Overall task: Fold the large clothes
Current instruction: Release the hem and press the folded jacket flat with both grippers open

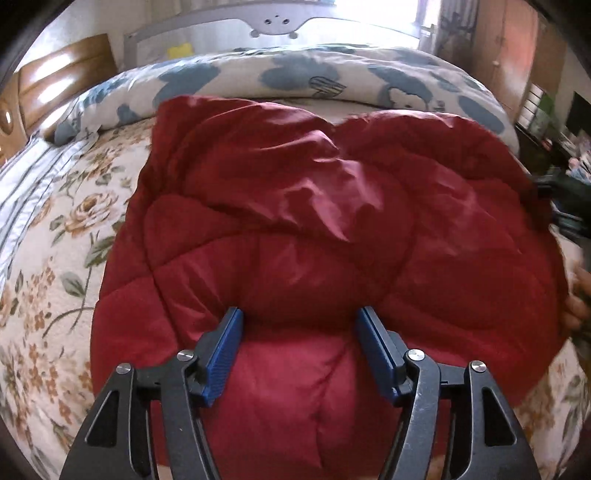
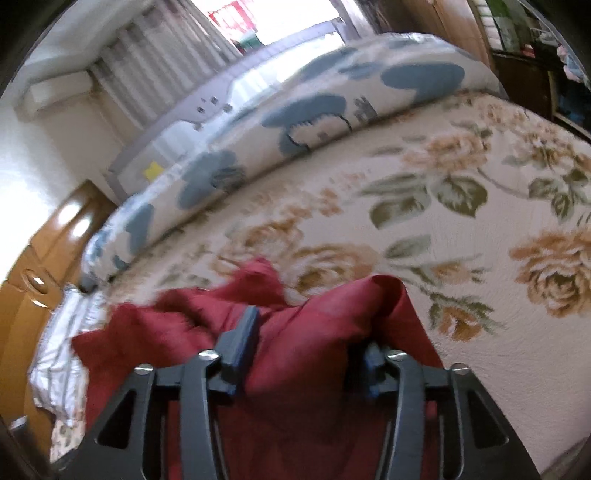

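Note:
A dark red quilted garment (image 1: pixel 332 206) lies spread and puffy on the bed, filling most of the left wrist view. My left gripper (image 1: pixel 299 314) hovers over its near edge, open, blue pads (image 1: pixel 221 354) wide apart and not pressing the padding that swells up between them. In the right wrist view a bunched corner of the same red garment (image 2: pixel 166 325) rises between the jaws of my right gripper (image 2: pixel 312 328). That gripper is open; red cloth covers most of its right finger. A person's hand (image 1: pixel 578 295) shows at the garment's right edge.
The bed carries a cream floral bedspread (image 1: pixel 55 258) (image 2: pixel 480 206). A rolled duvet with blue blotches (image 1: pixel 295 77) (image 2: pixel 295 118) lies along its far side, before a grey rail (image 1: pixel 273 20). A wooden headboard (image 1: pixel 55 81) and striped bedding (image 1: pixel 22 195) are at the left.

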`<action>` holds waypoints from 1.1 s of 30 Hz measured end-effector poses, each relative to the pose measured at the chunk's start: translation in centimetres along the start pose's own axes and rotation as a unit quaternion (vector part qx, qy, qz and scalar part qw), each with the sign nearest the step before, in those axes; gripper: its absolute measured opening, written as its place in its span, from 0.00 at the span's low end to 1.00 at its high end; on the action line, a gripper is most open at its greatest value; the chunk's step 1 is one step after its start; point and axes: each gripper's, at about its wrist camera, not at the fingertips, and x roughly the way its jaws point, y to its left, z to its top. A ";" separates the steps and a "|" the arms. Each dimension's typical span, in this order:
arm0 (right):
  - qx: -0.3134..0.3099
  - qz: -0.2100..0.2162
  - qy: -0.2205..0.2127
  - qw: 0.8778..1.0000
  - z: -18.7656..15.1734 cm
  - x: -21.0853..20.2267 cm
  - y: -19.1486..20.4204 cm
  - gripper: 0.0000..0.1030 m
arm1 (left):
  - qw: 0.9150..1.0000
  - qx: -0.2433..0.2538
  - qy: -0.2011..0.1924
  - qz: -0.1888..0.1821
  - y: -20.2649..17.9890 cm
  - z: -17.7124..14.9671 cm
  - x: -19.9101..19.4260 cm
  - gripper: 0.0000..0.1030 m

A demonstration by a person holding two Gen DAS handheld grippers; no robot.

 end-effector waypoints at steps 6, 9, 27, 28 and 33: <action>-0.083 0.037 -0.014 0.996 -2.5 -5.8 4.5 0.69 | 1.000 0.002 -0.003 0.021 -0.1 0.3 0.3 0.63; -0.145 0.027 0.038 0.988 -4.8 -4.3 6.7 0.69 | 1.000 0.005 -0.002 0.022 -1.0 0.2 0.3 0.63; -0.108 -0.035 0.115 0.987 -5.9 4.3 3.1 0.71 | 0.997 -0.037 0.010 0.060 2.1 3.8 4.7 0.67; -0.107 -0.034 0.112 0.987 -6.1 4.4 3.1 0.71 | 0.997 -0.035 0.012 0.063 1.9 3.9 5.0 0.68; -0.102 -0.032 0.105 0.989 -6.3 4.3 3.0 0.71 | 0.998 -0.033 0.013 0.061 2.3 4.3 5.0 0.68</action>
